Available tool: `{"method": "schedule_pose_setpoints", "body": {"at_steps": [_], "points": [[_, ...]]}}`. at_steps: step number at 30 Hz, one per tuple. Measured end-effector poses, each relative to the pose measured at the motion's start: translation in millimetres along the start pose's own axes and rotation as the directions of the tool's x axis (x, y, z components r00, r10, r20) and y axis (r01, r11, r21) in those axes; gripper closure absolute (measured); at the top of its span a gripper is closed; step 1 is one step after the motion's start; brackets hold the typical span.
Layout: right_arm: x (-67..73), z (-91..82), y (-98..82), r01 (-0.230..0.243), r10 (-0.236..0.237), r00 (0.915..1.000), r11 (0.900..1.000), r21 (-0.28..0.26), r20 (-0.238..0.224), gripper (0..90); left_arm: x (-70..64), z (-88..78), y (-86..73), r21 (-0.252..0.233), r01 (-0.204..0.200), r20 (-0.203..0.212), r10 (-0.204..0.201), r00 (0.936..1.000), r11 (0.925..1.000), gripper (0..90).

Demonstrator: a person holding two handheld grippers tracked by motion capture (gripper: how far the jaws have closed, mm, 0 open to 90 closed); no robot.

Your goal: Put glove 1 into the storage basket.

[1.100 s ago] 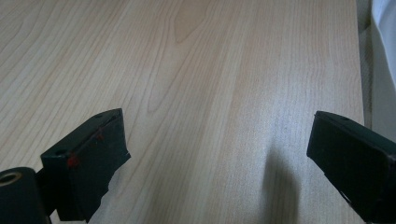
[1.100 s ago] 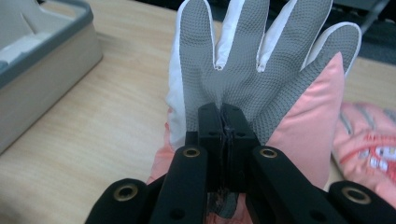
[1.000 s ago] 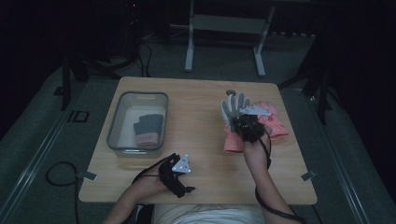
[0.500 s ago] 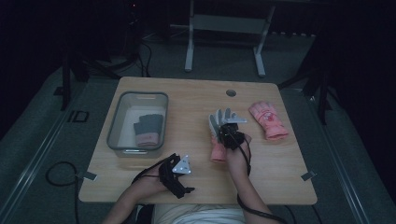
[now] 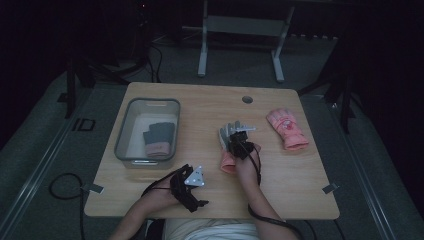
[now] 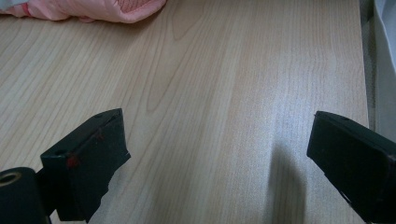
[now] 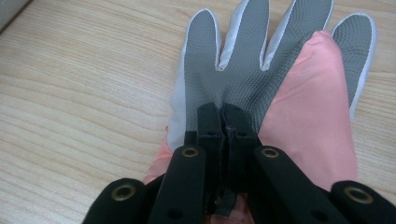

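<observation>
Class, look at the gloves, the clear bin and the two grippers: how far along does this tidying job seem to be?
Seemingly done: one dark glove with a pink cuff lies in the clear bin. In hand: the right gripper is shut on the grey-palmed pink glove, mid-table. Probably left: the other pink glove lies on the table's right side. The left gripper is open over bare wood.

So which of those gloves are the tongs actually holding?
The grey-palmed pink glove mid-table, pinched in the right tongs; the plain pink glove lies apart, the dark one inside the bin.
</observation>
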State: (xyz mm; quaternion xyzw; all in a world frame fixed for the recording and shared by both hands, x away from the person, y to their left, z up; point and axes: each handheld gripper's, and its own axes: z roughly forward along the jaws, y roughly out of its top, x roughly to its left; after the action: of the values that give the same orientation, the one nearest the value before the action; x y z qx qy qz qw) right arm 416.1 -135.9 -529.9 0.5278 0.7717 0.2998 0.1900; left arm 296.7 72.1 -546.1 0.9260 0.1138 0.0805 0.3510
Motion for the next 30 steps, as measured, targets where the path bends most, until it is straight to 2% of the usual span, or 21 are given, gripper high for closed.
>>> {"method": "schedule_pose_setpoints", "body": {"at_steps": [6,9,13,14,15,17,18,22,23,24,25,26,28,29,30], "points": [[1.3,-2.8,2.5,0.036,-0.036,0.9993,0.999,0.007,-0.012,78.9,-0.6,0.1,0.2,0.002,-0.009,0.002,0.009,1.0,1.0,4.5],[0.7,-12.2,7.7,0.067,-0.067,0.9971,0.998,0.002,-0.038,69.0,0.8,0.3,-0.9,0.006,-0.006,0.004,0.006,1.0,1.0,4.5],[-6.9,-29.9,13.0,0.071,-0.074,0.9953,0.996,-0.046,-0.062,62.0,0.3,0.3,-0.3,0.003,-0.006,0.006,0.006,1.0,1.0,4.5],[-12.6,-38.9,15.3,0.075,-0.078,0.9956,0.995,-0.069,-0.052,60.9,0.3,0.4,-0.2,0.005,-0.008,0.006,0.008,1.0,1.0,4.5],[-12.6,-38.9,15.3,0.075,-0.078,0.9956,0.995,-0.069,-0.052,60.9,0.4,0.5,-0.2,0.005,-0.007,0.007,0.007,1.0,1.0,4.5],[-24.2,-52.0,18.6,0.09,-0.096,0.9943,0.99,-0.112,-0.048,58.4,0.1,-0.2,-0.2,0.002,-0.003,0.004,0.003,1.0,1.0,4.5],[-24.2,-52.0,18.6,0.09,-0.096,0.9943,0.99,-0.112,-0.048,58.4,0.1,-0.8,-0.1,-0.001,-0.003,0.003,0.003,1.0,1.0,4.5],[-50.5,-68.3,20.1,0.126,-0.132,0.9907,0.98,-0.156,-0.032,57.3,-0.7,-4.1,0.3,-0.011,-0.004,0.001,0.004,1.0,0.9999,4.5],[-61.5,-72.8,20.2,0.131,-0.137,0.9903,0.978,-0.164,-0.024,57.4,-0.6,-4.4,0.4,-0.012,-0.004,0.002,0.004,1.0,0.9999,4.5],[-78.3,-78.8,20.4,0.135,-0.138,0.9904,0.975,-0.179,-0.002,57.6,-0.2,-4.9,0.5,-0.007,-0.01,0.003,0.01,0.9999,0.9999,4.5],[-78.3,-78.8,20.4,0.135,-0.138,0.9904,0.975,-0.179,-0.002,57.6,-0.1,-4.9,0.5,-0.006,-0.009,0.001,0.009,1.0,0.9999,4.5],[-88.1,-81.1,20.6,0.141,-0.141,0.9899,0.972,-0.187,0.015,57.6,0.2,-5.0,0.3,-0.005,-0.011,-0.001,0.011,0.9999,0.9999,4.5],[-116.0,-83.9,21.7,0.164,-0.149,0.9843,0.971,-0.173,0.094,57.6,0.5,-5.0,0.1,-0.004,-0.007,-0.003,0.007,1.0,1.0,4.5],[-116.0,-83.9,21.7,0.164,-0.149,0.9843,0.971,-0.173,0.094,57.6,0.5,-4.7,-0.1,-0.002,-0.006,-0.005,0.006,1.0,1.0,4.5],[-126.1,-84.1,22.2,0.151,-0.135,0.9855,0.973,-0.172,0.103,57.7,0.5,-4.3,-0.2,0.0,-0.006,-0.006,0.006,1.0,1.0,4.5]]}}
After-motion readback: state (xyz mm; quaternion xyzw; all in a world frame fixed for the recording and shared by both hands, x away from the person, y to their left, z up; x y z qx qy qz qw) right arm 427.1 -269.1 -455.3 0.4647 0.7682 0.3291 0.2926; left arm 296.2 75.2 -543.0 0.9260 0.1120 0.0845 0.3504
